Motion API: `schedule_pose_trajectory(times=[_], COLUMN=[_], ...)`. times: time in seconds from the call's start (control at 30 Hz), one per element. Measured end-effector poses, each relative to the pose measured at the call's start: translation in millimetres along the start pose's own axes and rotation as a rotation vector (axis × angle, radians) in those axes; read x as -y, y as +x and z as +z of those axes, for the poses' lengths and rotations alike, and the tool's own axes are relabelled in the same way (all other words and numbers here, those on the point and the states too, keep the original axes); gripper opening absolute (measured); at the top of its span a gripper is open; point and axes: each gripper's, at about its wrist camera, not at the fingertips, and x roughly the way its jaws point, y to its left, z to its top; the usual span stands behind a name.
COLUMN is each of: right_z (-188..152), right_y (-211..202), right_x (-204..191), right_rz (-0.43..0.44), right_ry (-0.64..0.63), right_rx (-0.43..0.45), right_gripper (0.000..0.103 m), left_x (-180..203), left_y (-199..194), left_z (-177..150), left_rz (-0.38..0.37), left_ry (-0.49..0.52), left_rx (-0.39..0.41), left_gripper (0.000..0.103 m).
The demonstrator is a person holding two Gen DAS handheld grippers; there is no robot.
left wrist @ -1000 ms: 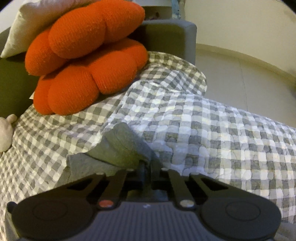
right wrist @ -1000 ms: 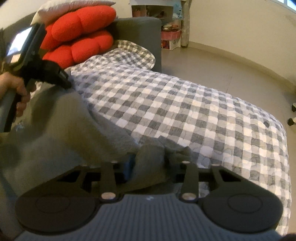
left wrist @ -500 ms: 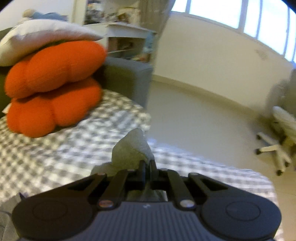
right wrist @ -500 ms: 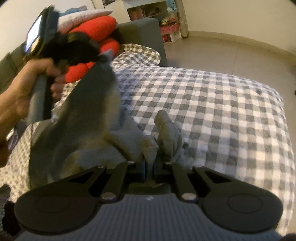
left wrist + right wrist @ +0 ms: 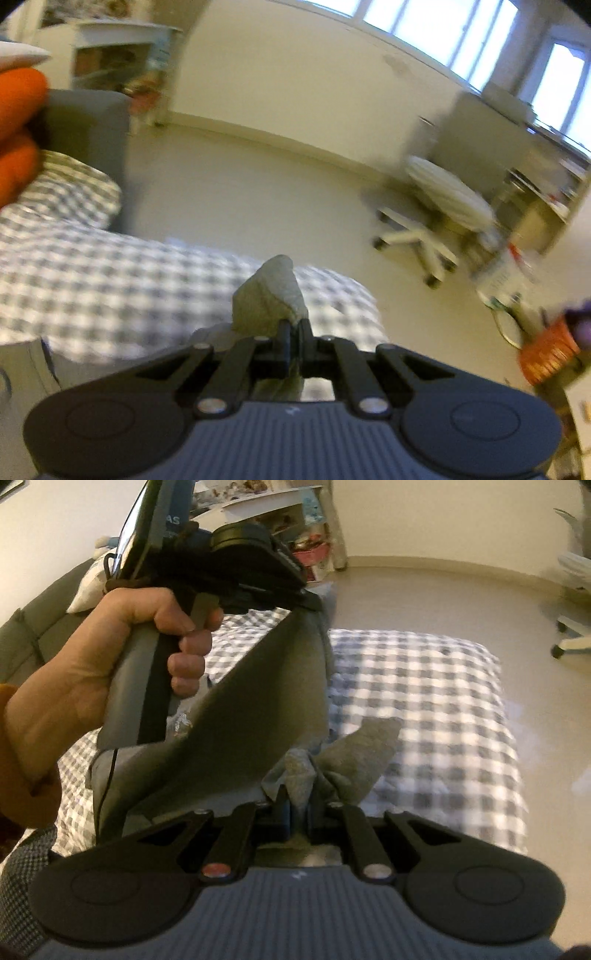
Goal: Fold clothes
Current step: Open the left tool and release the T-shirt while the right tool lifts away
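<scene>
A grey garment hangs in the air between both grippers, above the checked bed cover. My right gripper is shut on a bunched corner of it, low and near me. My left gripper is shut on another corner, which sticks up past its fingertips. In the right wrist view the left gripper is raised high at the upper left, held by a hand, with the cloth stretched down from it.
Orange cushions and a grey sofa arm lie at the left. A white swivel chair stands on the floor to the right. An orange container sits at the far right. Shelves stand against the far wall.
Both grippers rose with the garment. The left one swung up and to the right, lifting its corner high. The right one closed fully on its corner.
</scene>
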Motion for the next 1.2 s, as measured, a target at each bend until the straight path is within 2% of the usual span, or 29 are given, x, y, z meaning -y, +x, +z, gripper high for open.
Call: schedule_pose_trajectory(times=[0.2,0.43,0.53,0.6,0.63,0.67,0.73,0.9,1.03,1.2], right_z=[-18.6,-28.0,-27.7,-26.0,-24.2,-22.3,-17.9,-1.3,11.2,32.4], right_y=[-18.8,-21.9,-23.8,-27.8,-28.8,-29.9,-33.9,-31.5,-22.4,-4.1], right_x=[16.7,11.5,10.3,15.1,17.0,18.9,20.1,18.5,17.3,18.8], right_rz=[-0.044,-0.066,-0.094,-0.111,-0.118,-0.126,-0.14,-0.151,-0.156,-0.15], right_ry=[0.072,0.103,0.105,0.101,0.101,0.1,0.092,0.067,0.039,0.015], right_rx=[-0.004,-0.021,-0.014,-0.006,0.001,0.008,0.036,0.061,0.068,0.073], right_gripper=[0.009,0.01,0.017,0.02,0.033,0.05,0.058,0.059,0.059,0.059], left_x=[33.8,42.9,39.1,33.0,30.0,26.9,19.0,-7.4,-38.0,-89.4], left_y=[8.5,16.2,10.5,1.8,-2.5,-6.2,-14.2,-31.2,-37.8,-41.5], left_z=[-28.4,-54.3,-56.7,-55.0,-54.1,-52.4,-47.8,-34.0,-26.4,-16.1], left_rz=[-0.068,-0.075,-0.093,-0.09,-0.089,-0.077,-0.051,-0.013,0.06,0.144], left_ry=[0.067,0.133,0.162,0.182,0.192,0.195,0.203,0.21,0.227,0.196], left_rx=[-0.09,-0.151,-0.171,-0.161,-0.156,-0.15,-0.133,-0.112,-0.106,-0.111], left_gripper=[0.004,0.005,0.006,0.017,0.021,0.031,0.035,0.043,0.049,0.051])
